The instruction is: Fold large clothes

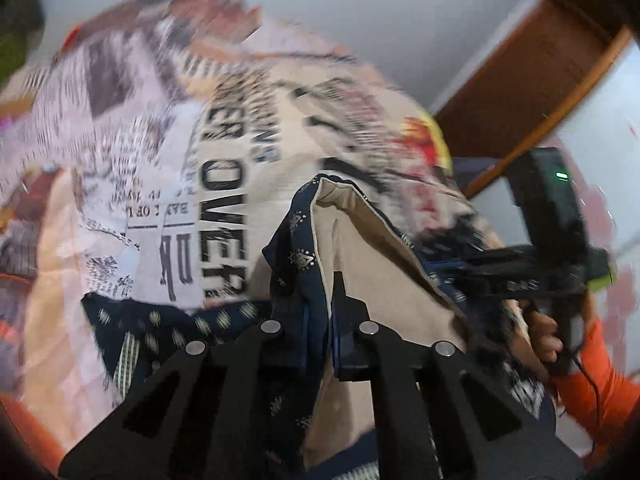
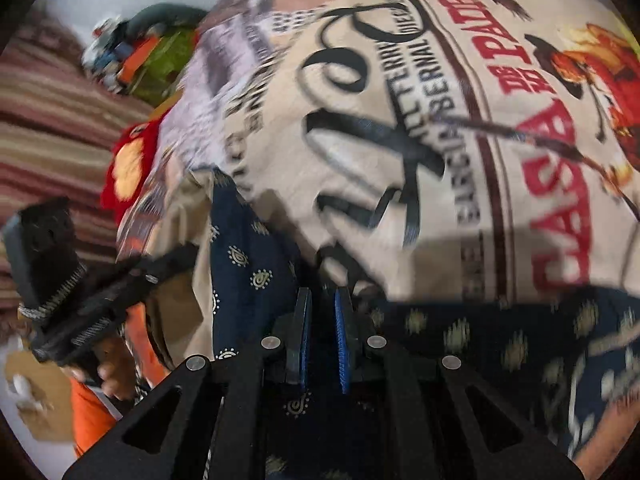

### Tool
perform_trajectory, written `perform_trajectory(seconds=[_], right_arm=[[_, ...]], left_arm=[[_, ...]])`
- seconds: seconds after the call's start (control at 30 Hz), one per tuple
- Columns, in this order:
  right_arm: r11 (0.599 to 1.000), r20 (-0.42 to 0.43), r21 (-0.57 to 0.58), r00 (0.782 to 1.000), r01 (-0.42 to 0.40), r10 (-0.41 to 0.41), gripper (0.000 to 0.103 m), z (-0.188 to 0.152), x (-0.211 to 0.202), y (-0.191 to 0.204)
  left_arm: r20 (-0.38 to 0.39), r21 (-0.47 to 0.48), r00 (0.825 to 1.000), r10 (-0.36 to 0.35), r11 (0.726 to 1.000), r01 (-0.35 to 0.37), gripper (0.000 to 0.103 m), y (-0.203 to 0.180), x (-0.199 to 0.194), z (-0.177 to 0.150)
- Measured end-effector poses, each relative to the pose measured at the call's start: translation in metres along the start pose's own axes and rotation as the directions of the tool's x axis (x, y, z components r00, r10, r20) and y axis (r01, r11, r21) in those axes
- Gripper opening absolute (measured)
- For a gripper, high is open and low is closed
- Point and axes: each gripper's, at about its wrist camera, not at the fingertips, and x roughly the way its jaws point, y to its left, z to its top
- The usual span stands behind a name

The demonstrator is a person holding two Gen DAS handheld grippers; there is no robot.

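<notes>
A big bed cover printed with words and pictures like old newspapers fills most of both views. Behind it in the left wrist view stands a pale wall, with a brown wooden door frame at the upper right.

In the left wrist view, going left to right, the printed cover comes first, very blurry. Low in the middle is the dark blue garment with small cream shapes and a plain tan inside. The left gripper has its jaws pressed together on a fold of this cloth, and the cloth stands up between them. To the right, a hand in an orange sleeve holds the black handle of the right gripper. I cannot tell from here how that one's jaws stand.

In the right wrist view, a striped red and tan cloth lies on the far left, with a pile of bright things above it. Below that, the other hand holds the left gripper's handle. In the middle, the blue garment hangs in folds. The right gripper has its blue pads close together, and dark blue cloth lies around and under them. On the right, red letters and an orange flower show on the cover.
</notes>
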Motion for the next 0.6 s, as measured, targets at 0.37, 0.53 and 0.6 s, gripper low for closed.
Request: perform_trajectory(seconds=[0.37,0.53,0.6], right_arm=[[0.989,-0.070,-0.149,0.998,-0.002,-0.009,0.008,-0.137,-0.038,0.037],[0.981,-0.055,-0.185,0.996,0.059,-0.070,0.008,-0.180,-0.045,0.043],[0.978,-0.028,-0.195,0.996,0.077,-0.084,0.008,-0.192,-0.056,0.043]], left_arm=[[-0.107,0.177,0.994,0.019,0.984,0.001,0.008,-0.074,-0.052,-0.119],[-0.170,0.190,0.982,0.077,0.981,-0.044,0.013,-0.086,-0.051,-0.172],[-0.159,0.241,0.981,0.111,0.968,-0.071,0.015,-0.092,-0.058,-0.189]])
